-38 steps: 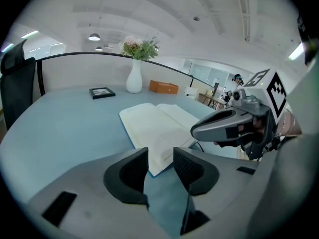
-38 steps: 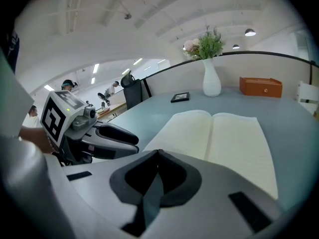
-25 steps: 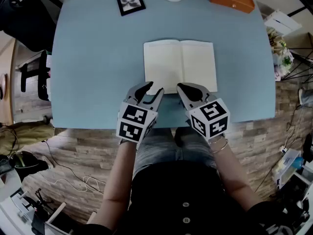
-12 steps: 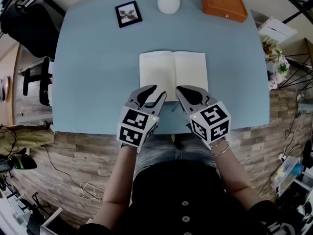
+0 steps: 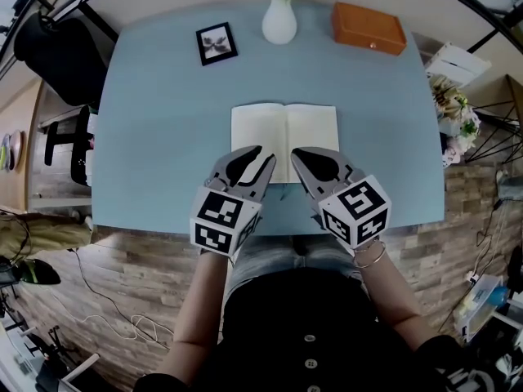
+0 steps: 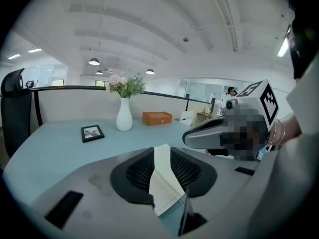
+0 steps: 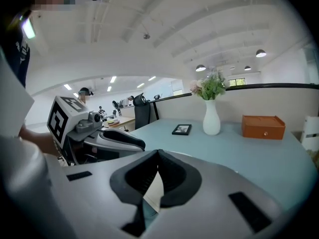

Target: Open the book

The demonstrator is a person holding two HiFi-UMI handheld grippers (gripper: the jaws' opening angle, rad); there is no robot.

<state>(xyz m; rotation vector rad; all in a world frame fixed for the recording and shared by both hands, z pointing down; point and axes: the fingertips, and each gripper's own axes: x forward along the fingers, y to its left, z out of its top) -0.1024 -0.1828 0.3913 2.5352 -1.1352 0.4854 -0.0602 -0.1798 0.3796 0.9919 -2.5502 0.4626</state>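
With the book point(image 5: 284, 137) lying open, my left gripper point(image 5: 265, 154), jaws just narrowing on nothing, and right gripper point(image 5: 298, 153), jaws together, should lift clear without brushing pages.

We found the counter point(image 5: 163, 137) bare on both flanks of the open book point(image 5: 284, 129), leaving wide passage left and right. Along the far edge stood a framed picture point(image 5: 216, 43), a vase point(image 5: 279, 24) and an orange box point(image 5: 368, 27), with gaps between them; a black chair point(image 5: 49, 47) stood off the far left corner.
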